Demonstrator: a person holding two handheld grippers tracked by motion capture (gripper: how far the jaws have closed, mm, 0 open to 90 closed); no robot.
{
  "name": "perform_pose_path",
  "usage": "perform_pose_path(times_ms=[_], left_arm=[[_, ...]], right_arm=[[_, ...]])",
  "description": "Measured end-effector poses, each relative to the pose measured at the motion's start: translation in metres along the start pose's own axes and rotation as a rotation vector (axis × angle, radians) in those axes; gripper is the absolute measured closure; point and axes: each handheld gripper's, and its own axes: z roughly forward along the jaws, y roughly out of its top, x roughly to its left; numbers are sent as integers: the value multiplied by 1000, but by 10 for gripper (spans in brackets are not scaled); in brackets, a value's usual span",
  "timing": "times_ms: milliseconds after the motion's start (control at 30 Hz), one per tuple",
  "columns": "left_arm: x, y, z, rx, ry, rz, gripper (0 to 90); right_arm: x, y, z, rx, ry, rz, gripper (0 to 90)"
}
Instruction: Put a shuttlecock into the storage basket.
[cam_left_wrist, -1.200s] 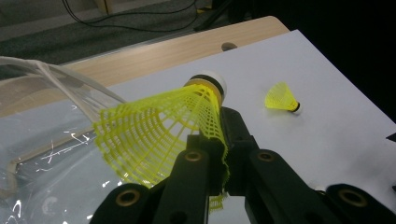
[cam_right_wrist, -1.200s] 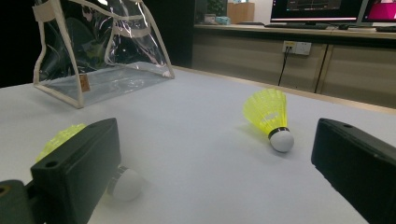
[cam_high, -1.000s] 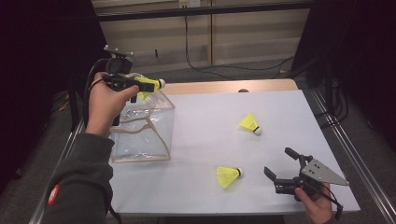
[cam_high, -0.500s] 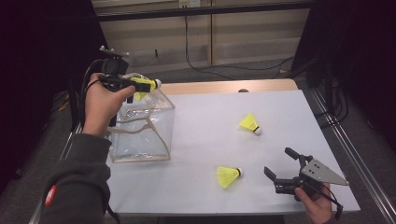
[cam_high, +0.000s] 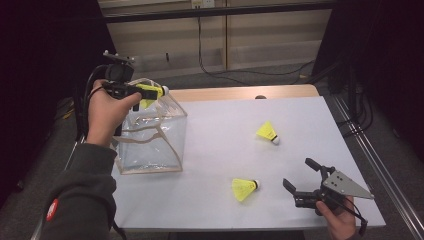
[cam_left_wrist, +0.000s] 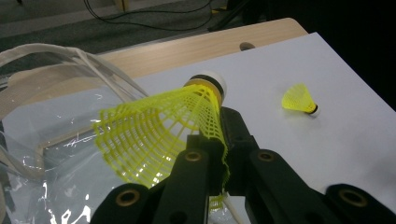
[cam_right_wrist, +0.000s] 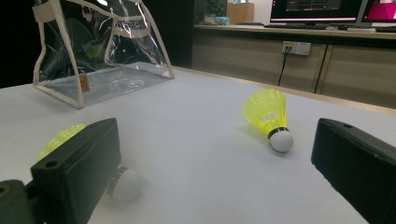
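My left gripper (cam_high: 142, 91) is shut on a yellow shuttlecock (cam_high: 156, 91), held level over the open top of a clear plastic bag (cam_high: 150, 142) at the table's left. In the left gripper view the jaws (cam_left_wrist: 219, 135) pinch the mesh skirt (cam_left_wrist: 154, 130), its white cork pointing away, with the bag (cam_left_wrist: 46, 140) below. My right gripper (cam_high: 299, 173) rests open near the front right edge. Two more yellow shuttlecocks lie on the white table, one (cam_high: 243, 188) just left of that gripper and one (cam_high: 267, 132) farther back.
The right gripper view has the near shuttlecock (cam_right_wrist: 125, 184) partly behind the left jaw, the far one (cam_right_wrist: 270, 114) ahead between the jaws, and the bag (cam_right_wrist: 93, 46) standing at the back left. A wooden strip (cam_high: 240, 93) runs along the white table (cam_high: 225, 215) at its far edge.
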Motion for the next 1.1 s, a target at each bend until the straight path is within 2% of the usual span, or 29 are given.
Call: perform_pose_path(times_ms=[267, 1100], left_arm=[[7, -3, -2, -5, 20, -10, 889], [19, -7, -6, -11, 44, -27, 889]], right_arm=[[0, 0, 0, -1, 1, -1, 11], [0, 0, 0, -1, -1, 3, 11]])
